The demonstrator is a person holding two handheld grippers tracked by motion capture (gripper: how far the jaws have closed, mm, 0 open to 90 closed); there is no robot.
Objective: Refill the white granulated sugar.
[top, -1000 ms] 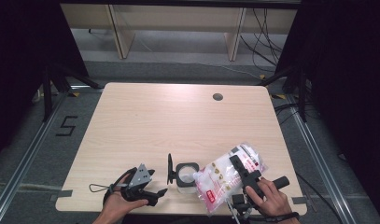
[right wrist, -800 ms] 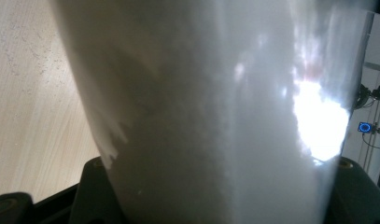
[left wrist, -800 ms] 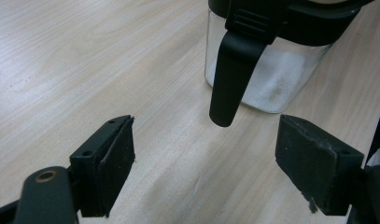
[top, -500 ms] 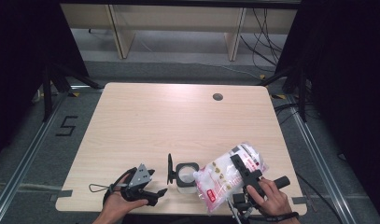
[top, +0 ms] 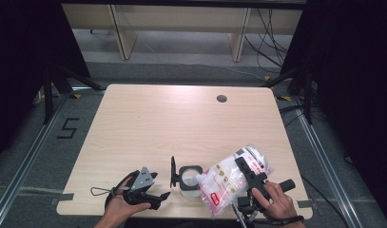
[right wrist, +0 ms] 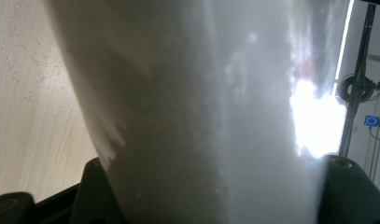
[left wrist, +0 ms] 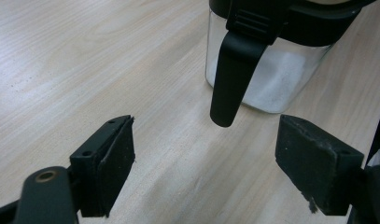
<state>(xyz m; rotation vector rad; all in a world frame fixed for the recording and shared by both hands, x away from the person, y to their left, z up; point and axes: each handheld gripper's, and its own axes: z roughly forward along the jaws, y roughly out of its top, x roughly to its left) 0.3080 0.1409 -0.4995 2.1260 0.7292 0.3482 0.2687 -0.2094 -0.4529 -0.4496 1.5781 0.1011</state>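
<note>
- Nothing had shifted between the earlier high views and this one: your hands, the bag and the jar sat where they had a second before. I read that as a steady pour or a pause in one, not a new step.
- Your right claw (top: 248,172) held the white bag (top: 229,178) clamped between its jaws, tilted with its lower end toward the jar (top: 189,179). In the right gripper view the bag (right wrist: 201,112) pressed against both jaws.
- The jar stood upright near the front edge of the desk (top: 181,123), its black lid (top: 173,172) flipped open on the left side. In the left gripper view the jar (left wrist: 267,70) showed white powder in its bottom, so filling looked partly done.
- Your left claw (top: 155,192) rested low on the desk just left of the jar, jaws wide and holding nothing; the hanging lid latch (left wrist: 232,70) lay ahead of them, untouched.
- Everything crowded the front edge, and the bag neared the right corner. You had little margin there.
- Behind the jar the desk lay open, apart from a cable hole (top: 222,99) near the far edge.
</note>
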